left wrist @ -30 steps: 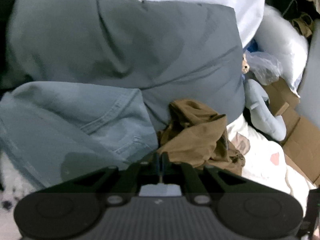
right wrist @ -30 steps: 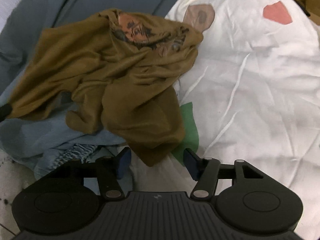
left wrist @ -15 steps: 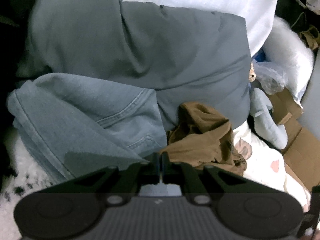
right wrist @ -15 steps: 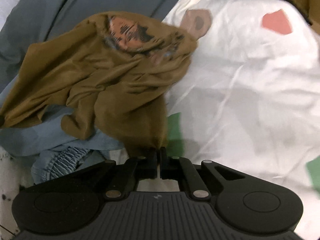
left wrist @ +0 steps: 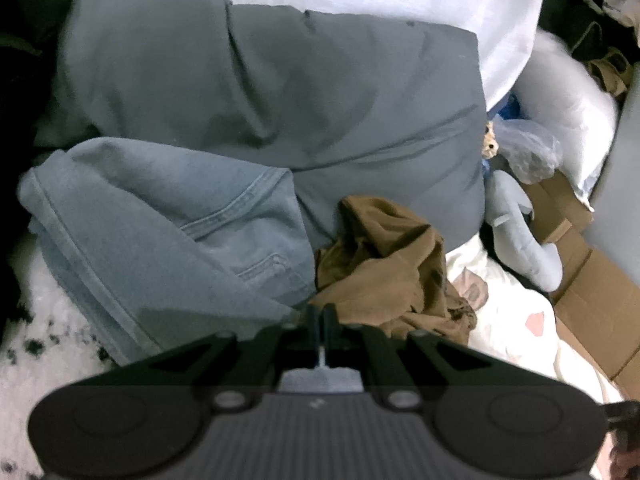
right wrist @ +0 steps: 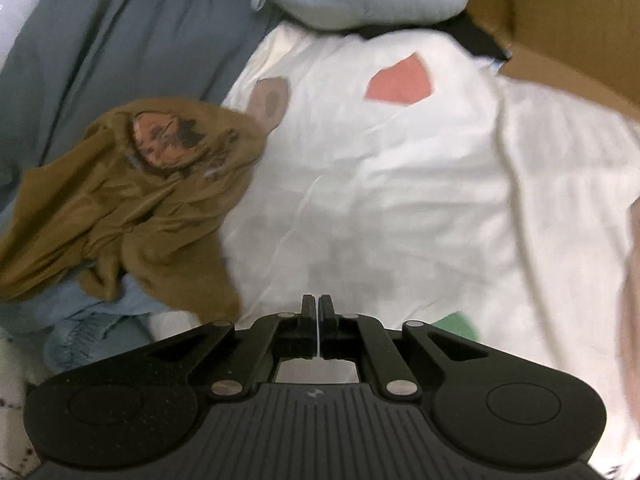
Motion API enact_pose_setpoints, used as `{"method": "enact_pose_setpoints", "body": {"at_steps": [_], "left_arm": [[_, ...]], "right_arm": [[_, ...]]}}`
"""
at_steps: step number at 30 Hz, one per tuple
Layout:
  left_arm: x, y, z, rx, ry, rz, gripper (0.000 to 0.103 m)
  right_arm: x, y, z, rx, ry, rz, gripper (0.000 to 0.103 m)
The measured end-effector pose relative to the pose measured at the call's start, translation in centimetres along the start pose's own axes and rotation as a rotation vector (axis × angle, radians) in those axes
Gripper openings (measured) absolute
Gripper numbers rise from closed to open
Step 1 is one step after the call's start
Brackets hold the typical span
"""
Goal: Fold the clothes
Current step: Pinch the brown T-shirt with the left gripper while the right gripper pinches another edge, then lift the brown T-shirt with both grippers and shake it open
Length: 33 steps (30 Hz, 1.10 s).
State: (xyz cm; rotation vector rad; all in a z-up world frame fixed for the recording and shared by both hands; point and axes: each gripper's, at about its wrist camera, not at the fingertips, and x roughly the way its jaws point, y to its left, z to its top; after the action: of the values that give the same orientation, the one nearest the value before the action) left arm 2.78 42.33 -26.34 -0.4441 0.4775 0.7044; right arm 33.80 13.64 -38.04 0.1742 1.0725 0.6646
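centrally, a crumpled brown cotton t-shirt with an orange printed patch (right wrist: 132, 208) lies bunched on the bed, where the white bedsheet with pink and green patches (right wrist: 400, 200) meets a large slate-grey pillow (left wrist: 280, 112). its left side drapes over a pair of light blue denim jeans (left wrist: 160, 232), which lie against the pillow's lower edge. the left gripper (left wrist: 319, 312) has its jaws pressed together at the brown shirt's near hem; whether cloth is pinched between them cannot be told. the right gripper (right wrist: 318, 304) hangs over bare white sheet just beside the shirt's lower corner, jaws closed with nothing visibly caught. beyond the sheet's far edge sit a pale blue plush toy (left wrist: 520, 232) and a brown cardboard box (right wrist: 560, 20).
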Motion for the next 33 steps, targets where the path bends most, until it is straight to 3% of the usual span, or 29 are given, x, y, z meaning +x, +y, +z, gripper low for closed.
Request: {"method": "enact_pose_setpoints", "body": {"at_steps": [2, 3, 4, 12, 14, 15, 16, 20, 33], "left_arm": [[0.1, 0.1, 0.2, 0.003, -0.001, 0.002, 0.002], [0.1, 0.1, 0.2, 0.006, -0.001, 0.002, 0.002], [0.2, 0.1, 0.2, 0.009, 0.0, 0.003, 0.002], [1.3, 0.7, 0.3, 0.009, 0.024, 0.016, 0.002], [1.3, 0.8, 0.4, 0.014, 0.025, 0.015, 0.002], [1.3, 0.9, 0.4, 0.017, 0.026, 0.015, 0.002], [1.4, 0.9, 0.4, 0.019, 0.026, 0.015, 0.002], [1.1, 1.0, 0.4, 0.014, 0.021, 0.01, 0.002], [0.1, -0.7, 0.2, 0.015, 0.011, -0.03, 0.002]], "right_arm": [[0.6, 0.7, -0.4, 0.005, 0.0, 0.027, 0.021], [0.8, 1.1, -0.6, 0.004, -0.002, 0.037, 0.049], [1.1, 1.6, -0.8, 0.0, -0.004, 0.044, 0.063], [5.7, 5.0, -1.7, -0.051, 0.023, 0.067, 0.066], [6.8, 5.8, -1.9, -0.064, 0.034, 0.08, 0.058], [7.1, 6.1, -1.9, -0.069, 0.044, 0.097, 0.026], [7.5, 6.5, -1.9, -0.079, 0.064, 0.104, 0.002], [7.2, 6.9, -1.4, -0.108, 0.07, 0.09, 0.0], [1.5, 1.2, 0.3, -0.064, 0.015, -0.013, 0.0]]}}
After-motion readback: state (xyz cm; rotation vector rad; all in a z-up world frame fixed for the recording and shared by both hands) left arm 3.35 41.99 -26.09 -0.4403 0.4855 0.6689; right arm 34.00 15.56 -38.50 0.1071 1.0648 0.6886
